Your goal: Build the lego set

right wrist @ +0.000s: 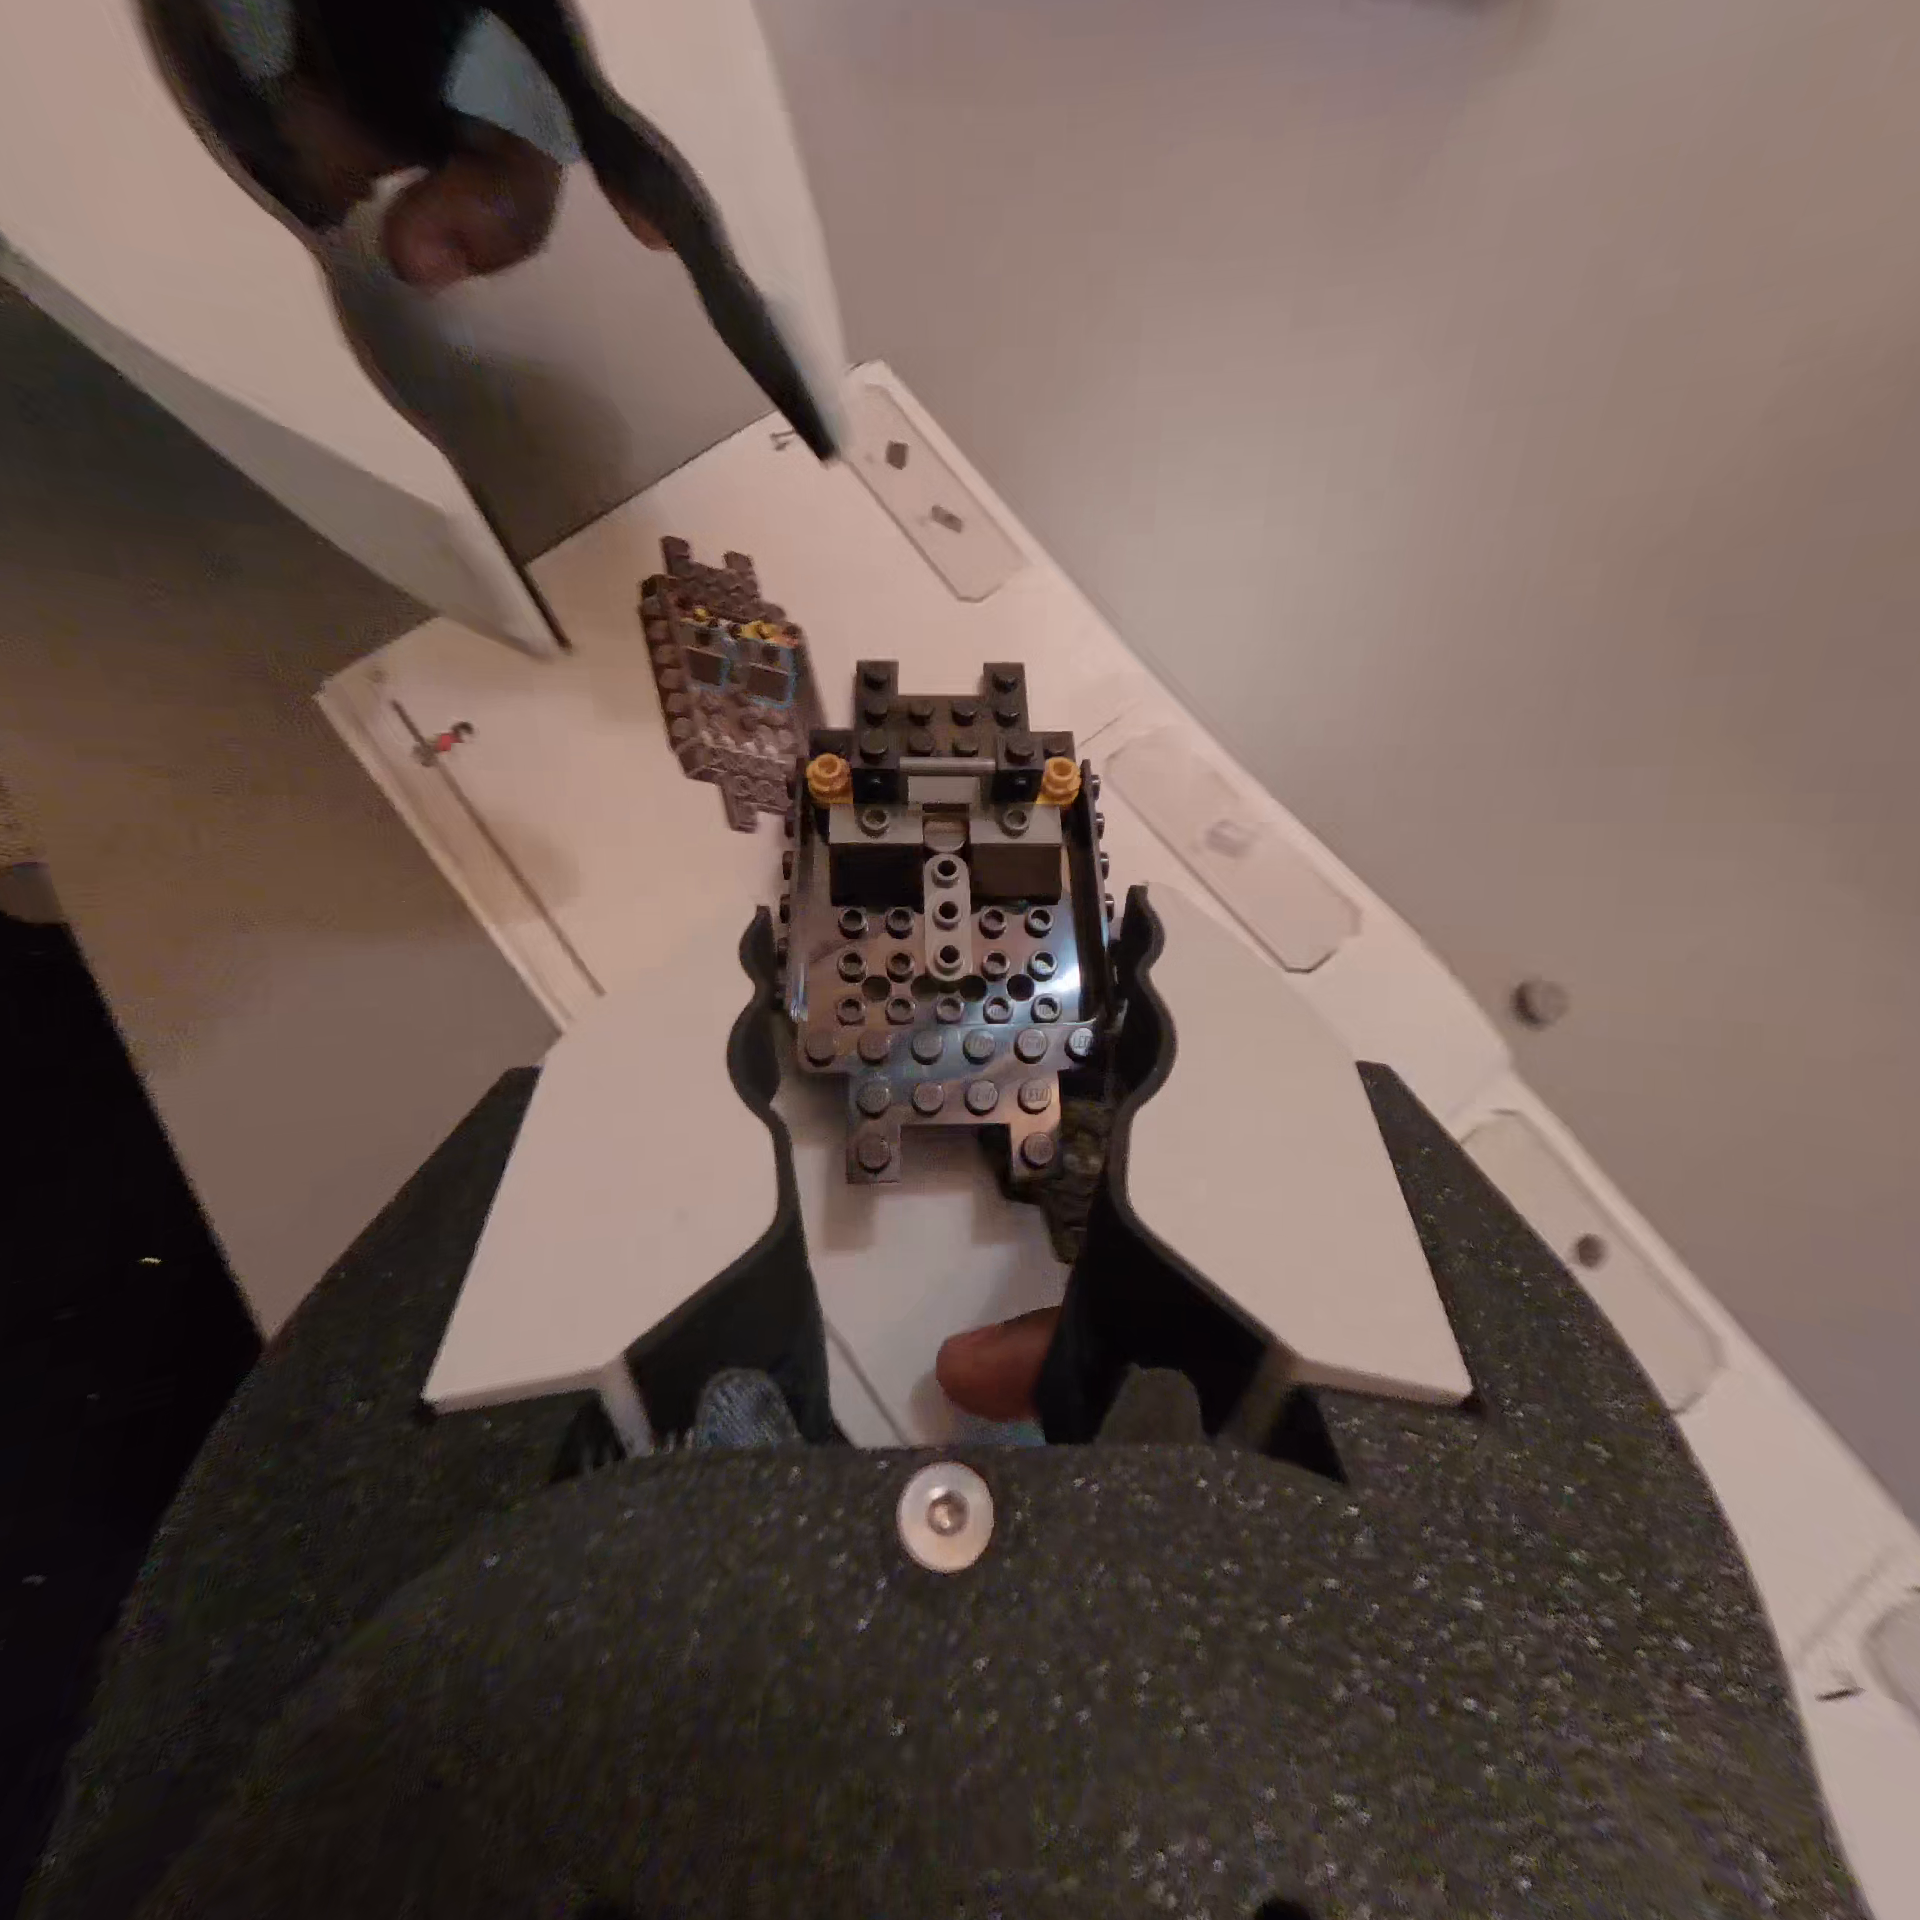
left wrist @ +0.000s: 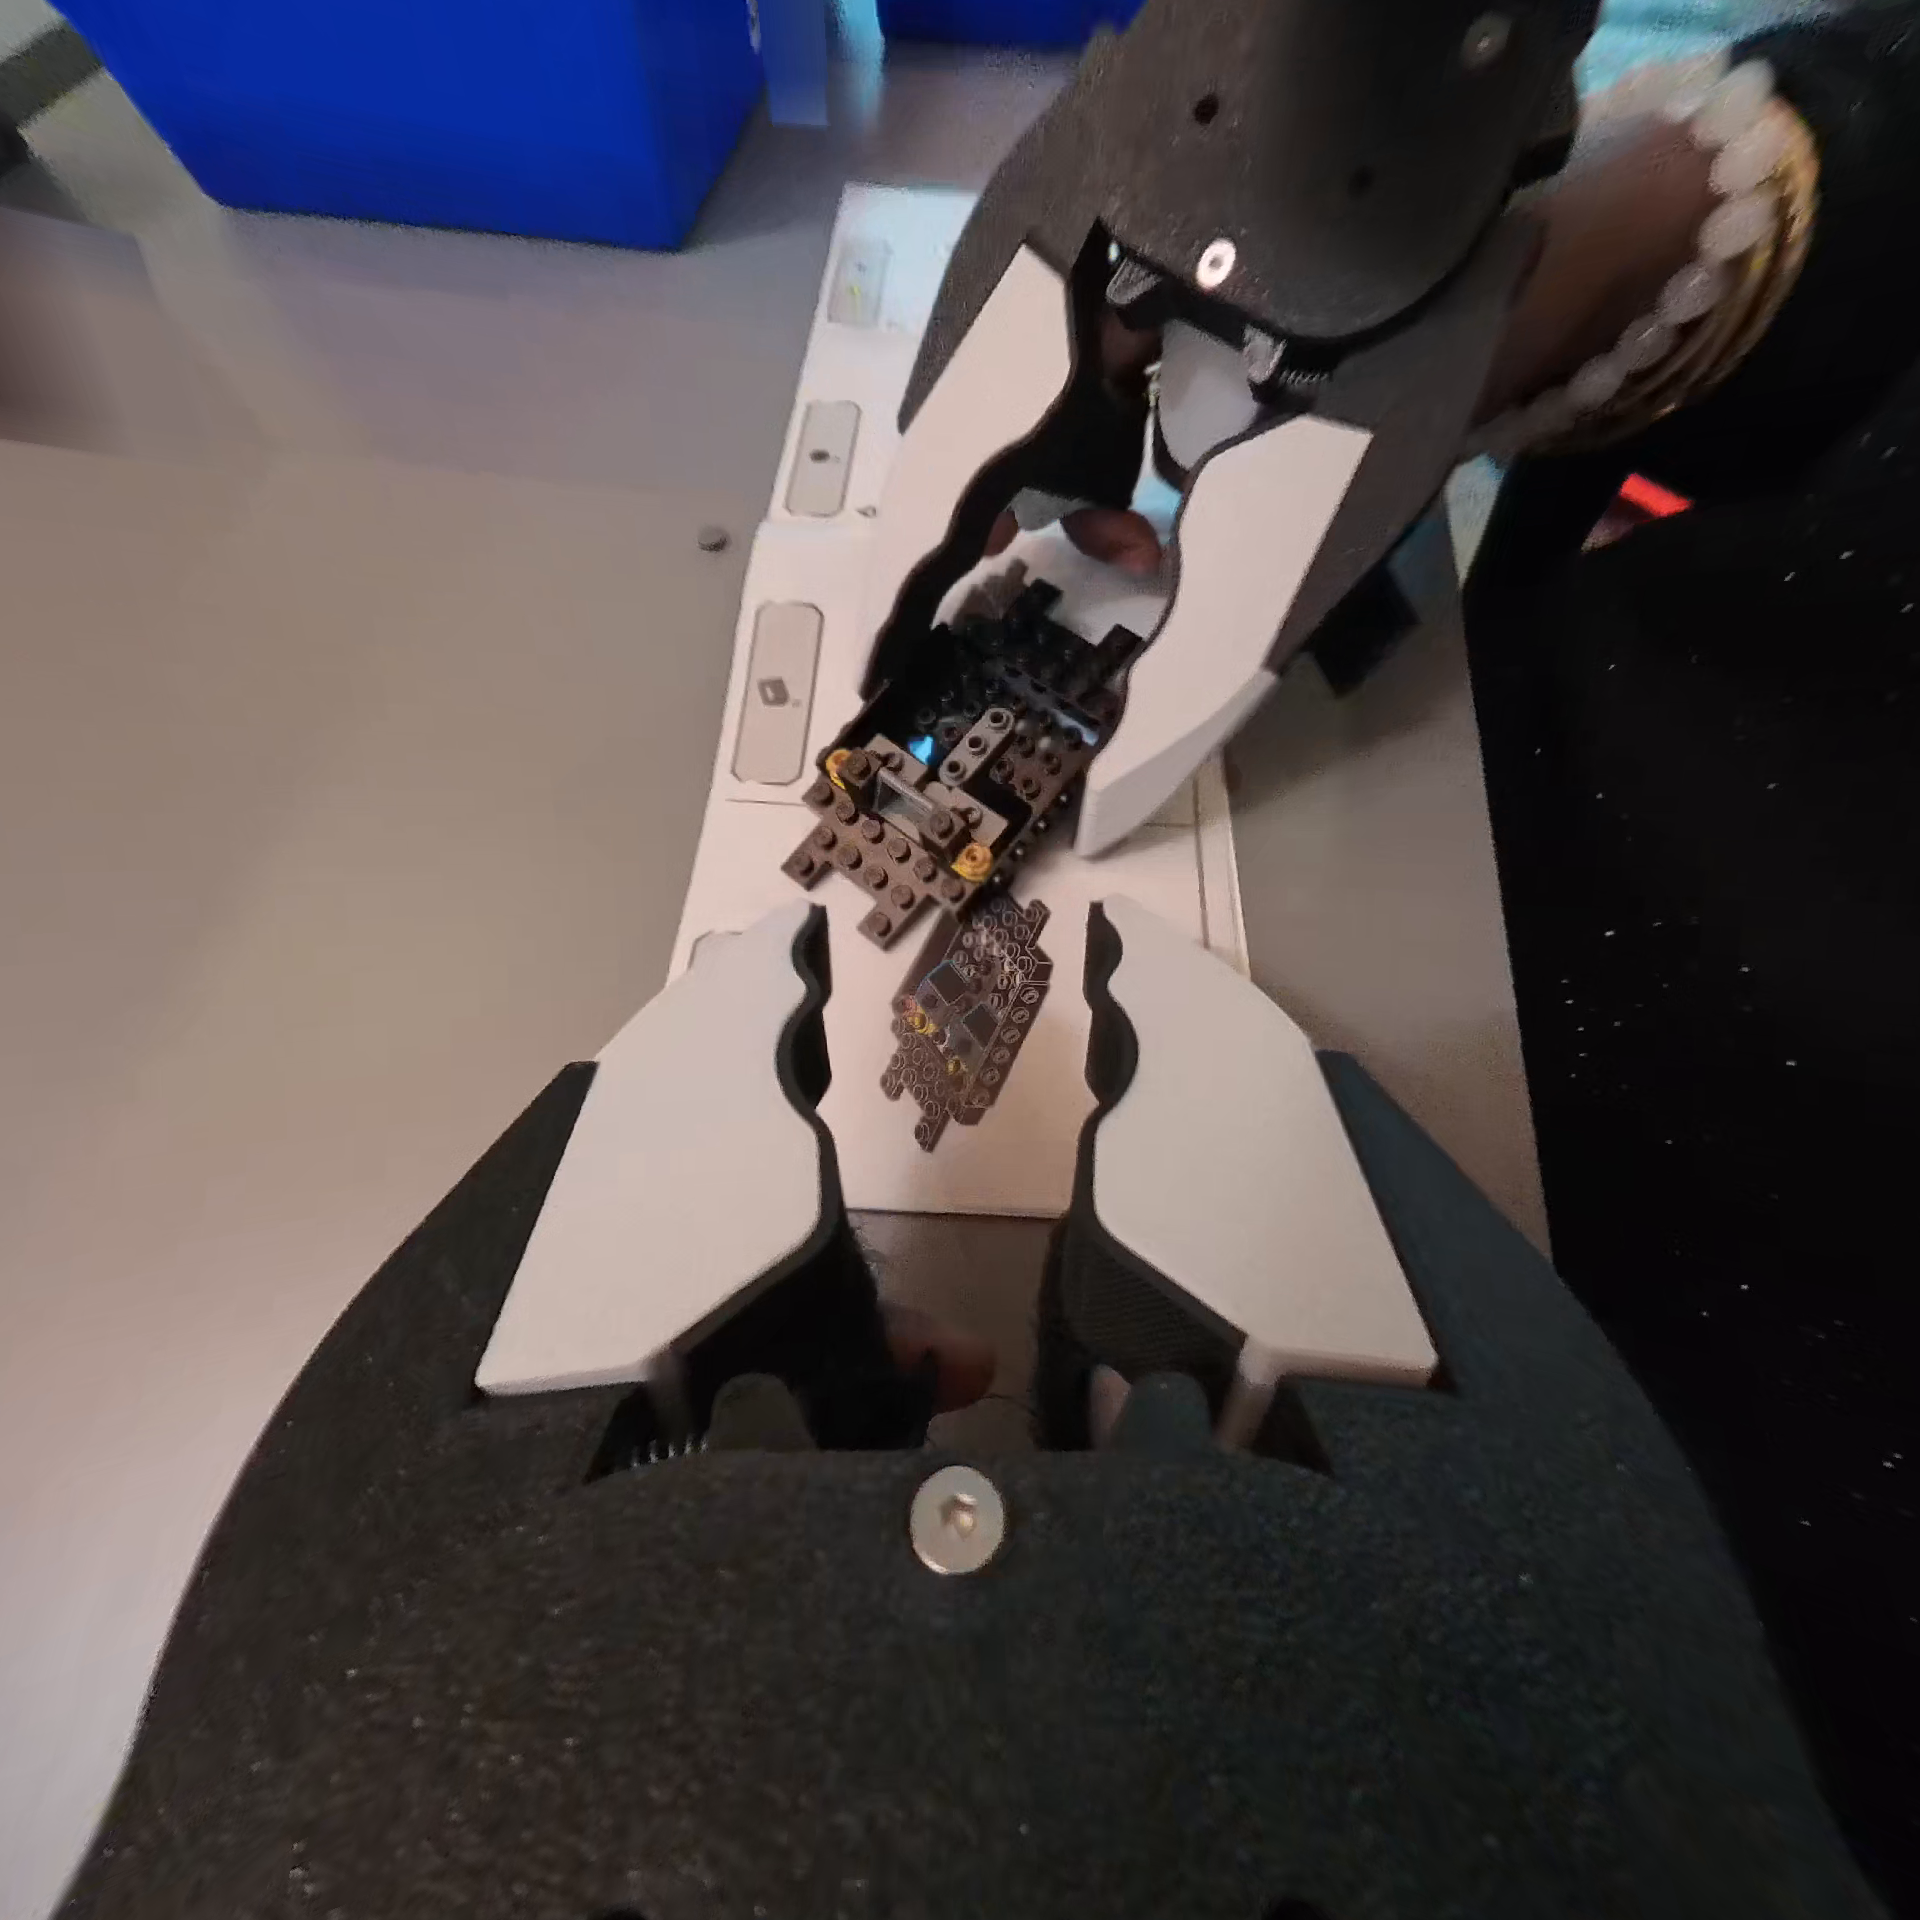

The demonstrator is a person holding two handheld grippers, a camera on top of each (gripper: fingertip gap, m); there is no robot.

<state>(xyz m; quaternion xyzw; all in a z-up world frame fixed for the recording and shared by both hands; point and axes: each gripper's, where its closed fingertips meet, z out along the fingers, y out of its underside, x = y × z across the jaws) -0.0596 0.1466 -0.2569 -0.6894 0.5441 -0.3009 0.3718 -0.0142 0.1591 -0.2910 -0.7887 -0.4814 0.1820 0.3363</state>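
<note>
Lego model (right wrist: 940, 925), a dark studded chassis with two gold knobs, sits on the instruction sheet (right wrist: 540, 831) and lies between the fingers of your right gripper (right wrist: 945, 935), which close against its side walls and grasp it. Your left gripper (left wrist: 956, 925) hovers released, jaws apart and holding nothing, above the printed picture of the model (left wrist: 966, 1023) on the sheet. Keep the right grip square across the flat sides; judged from here, a skewed squeeze could pop the thin black side panels off. Match the model's heading to the picture before adding anything. Plastic is glossy, hard and studded; the paper is matt white, on a smooth grey table (left wrist: 312, 831).
</note>
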